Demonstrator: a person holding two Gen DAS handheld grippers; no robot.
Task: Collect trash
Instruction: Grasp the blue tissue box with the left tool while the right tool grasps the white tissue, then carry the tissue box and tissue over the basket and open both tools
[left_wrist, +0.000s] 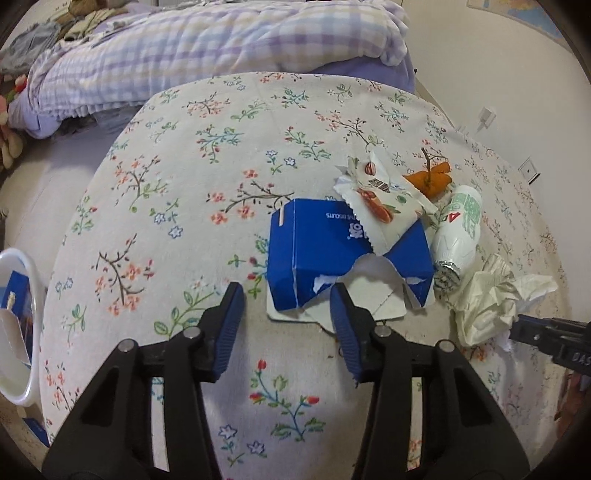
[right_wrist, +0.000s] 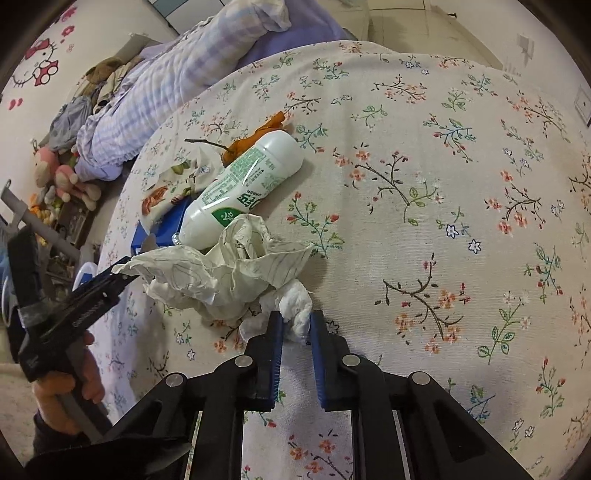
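Right tool (right_wrist: 296, 325) pinches tissue (right_wrist: 297, 308) (barely visible leftward).

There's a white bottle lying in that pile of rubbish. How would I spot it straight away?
Look at the flowered tablecloth and find the heap of litter on it. The bottle lies on its side between the torn blue box and the crumpled paper, next to the orange peel. It is the only smooth, rounded thing there, white with green print.

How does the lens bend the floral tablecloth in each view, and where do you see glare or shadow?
Left wrist view: the floral tablecloth bulges dome-like, corners black, soft shadow beneath the left gripper. Right wrist view: same fisheye bulge; a glare streak runs along the white bottle; lighting is even and everything is sharp.
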